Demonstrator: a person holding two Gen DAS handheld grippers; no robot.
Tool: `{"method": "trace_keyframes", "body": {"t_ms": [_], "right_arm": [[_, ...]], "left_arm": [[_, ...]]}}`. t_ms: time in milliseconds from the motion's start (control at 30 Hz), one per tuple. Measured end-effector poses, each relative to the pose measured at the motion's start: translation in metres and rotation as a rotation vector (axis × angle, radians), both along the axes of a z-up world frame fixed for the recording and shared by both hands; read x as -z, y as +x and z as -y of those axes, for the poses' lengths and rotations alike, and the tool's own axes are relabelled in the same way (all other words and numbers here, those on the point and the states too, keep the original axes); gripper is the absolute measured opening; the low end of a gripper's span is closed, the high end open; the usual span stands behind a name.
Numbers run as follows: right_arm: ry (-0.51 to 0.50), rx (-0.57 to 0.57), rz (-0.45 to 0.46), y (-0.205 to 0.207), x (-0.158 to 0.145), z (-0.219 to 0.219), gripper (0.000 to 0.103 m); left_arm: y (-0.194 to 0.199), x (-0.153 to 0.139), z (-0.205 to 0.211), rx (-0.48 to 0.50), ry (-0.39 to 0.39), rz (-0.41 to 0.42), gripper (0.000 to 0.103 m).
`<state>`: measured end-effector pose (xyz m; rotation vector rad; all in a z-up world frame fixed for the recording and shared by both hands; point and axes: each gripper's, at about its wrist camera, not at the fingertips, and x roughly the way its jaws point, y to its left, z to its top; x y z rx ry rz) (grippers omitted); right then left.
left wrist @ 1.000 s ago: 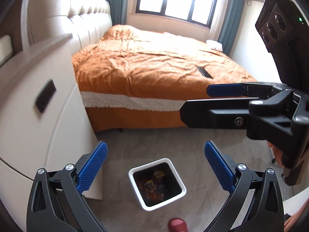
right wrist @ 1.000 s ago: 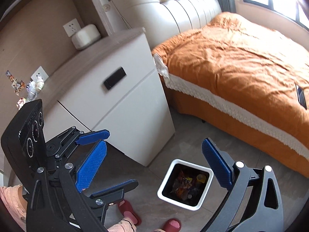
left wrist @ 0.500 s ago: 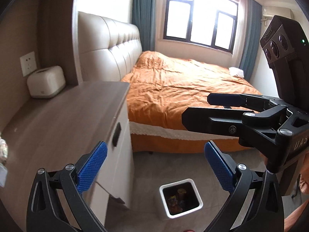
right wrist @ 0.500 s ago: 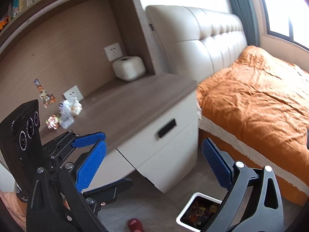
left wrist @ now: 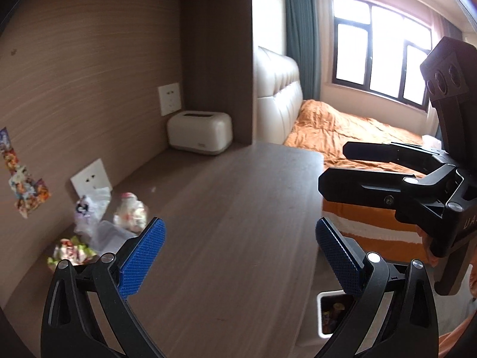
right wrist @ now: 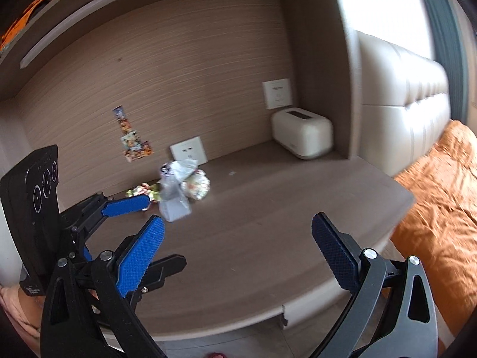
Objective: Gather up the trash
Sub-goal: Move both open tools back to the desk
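Note:
A small heap of trash lies on the brown desk top [left wrist: 238, 232] by the back wall: a crumpled clear plastic bag [left wrist: 98, 229], a round printed wrapper [left wrist: 131, 213] and a green-and-red wrapper [left wrist: 70, 252]. The heap also shows in the right wrist view [right wrist: 179, 191]. My left gripper [left wrist: 238, 256] is open and empty above the desk, the heap to its left. My right gripper [right wrist: 238, 253] is open and empty over the desk's front half. A white trash bin [left wrist: 323, 316] with wrappers inside stands on the floor below the desk edge.
A cream tissue box [left wrist: 199, 131] stands at the back corner of the desk. Wall sockets [left wrist: 91, 177] and stickers [left wrist: 23, 188] are on the wood panel. The orange bed [left wrist: 342, 131] and padded headboard [right wrist: 402, 98] lie to the right.
Both grippers have risen from over the bin on the floor to above the desk top and turned toward the wall. The trash heap has come into view. Both stay open.

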<state>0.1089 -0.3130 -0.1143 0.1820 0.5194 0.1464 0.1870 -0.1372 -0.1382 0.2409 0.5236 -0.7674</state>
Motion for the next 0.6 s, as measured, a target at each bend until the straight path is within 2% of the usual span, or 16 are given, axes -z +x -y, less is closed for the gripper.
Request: {"method": "trace_keyframes", "body": {"t_ms": [300,600], "right_arm": [[-0.03,-0.147,-0.001,0.058,-0.006,-0.069,0.099],[-0.029,-0.233,-0.046,0.113,0.022,-0.12,0.099]], "left_arm": [[0.044,-0.004,-0.073,-0.138,0.012,0.024,0.099],[0.099,0.025,-0.134,-0.242,0.04,-0.034,0.099]]}}
